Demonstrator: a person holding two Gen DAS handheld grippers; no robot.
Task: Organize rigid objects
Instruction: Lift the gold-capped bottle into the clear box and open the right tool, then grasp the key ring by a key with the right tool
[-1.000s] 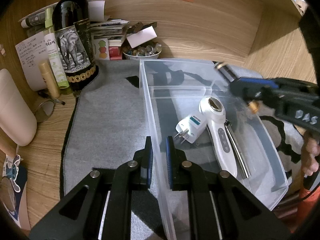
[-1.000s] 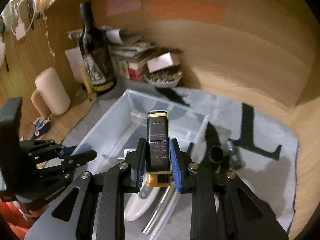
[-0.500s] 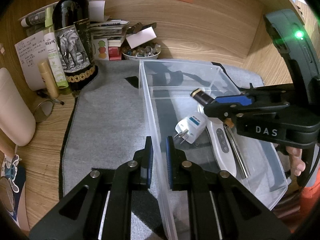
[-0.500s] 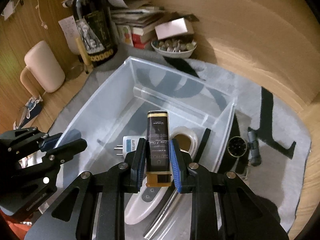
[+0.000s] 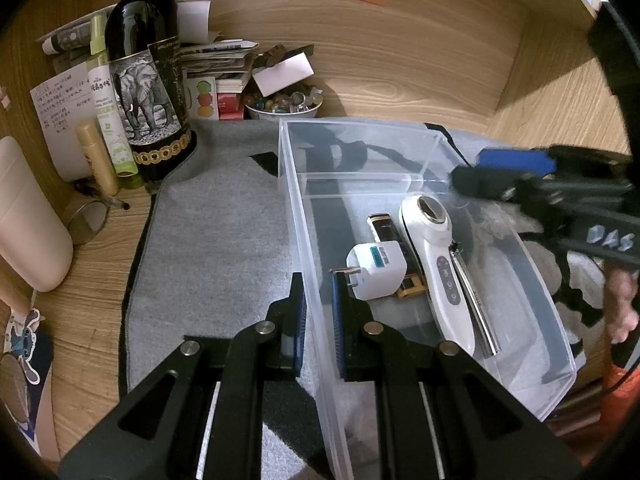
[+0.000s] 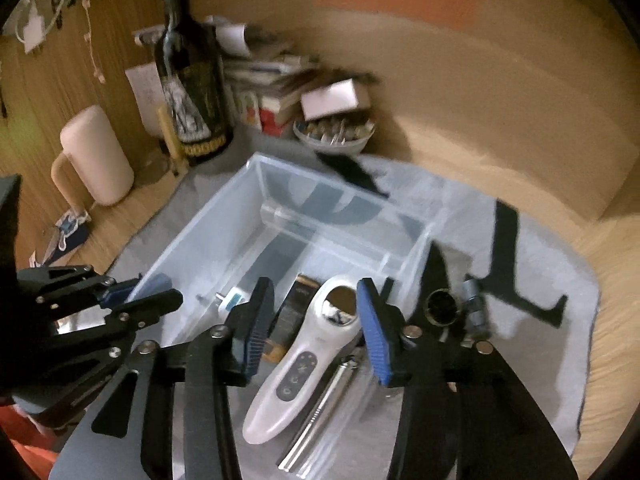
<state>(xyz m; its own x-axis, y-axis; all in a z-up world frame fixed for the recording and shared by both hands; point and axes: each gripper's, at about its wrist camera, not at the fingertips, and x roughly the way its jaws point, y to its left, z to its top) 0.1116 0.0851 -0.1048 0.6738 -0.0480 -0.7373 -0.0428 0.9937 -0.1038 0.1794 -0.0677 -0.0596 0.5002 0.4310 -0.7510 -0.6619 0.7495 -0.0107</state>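
Wooden desk carries a grey mat (image 5: 224, 248) with a clear bin (image 5: 436, 132). Left gripper (image 5: 318, 292) pinches the bin's left wall. Right gripper (image 6: 316, 320) is spread wide, empty. Black-gold lighter (image 5: 386, 232) lies inside, beside the white plug (image 5: 376, 266).

the bin (image 5: 400, 148) is clear, smooth, glossy plastic. the handheld device (image 5: 438, 264) and plug adapter (image 5: 376, 266) are glossy white plastic. the rod (image 5: 476, 308) beside the device is polished metal. the mat (image 5: 224, 248) is grey, matt, felt-like cloth. the desk (image 5: 92, 280) is wood-grain with a smooth finish. the bottle (image 5: 146, 80) is dark glossy glass with a paper label.
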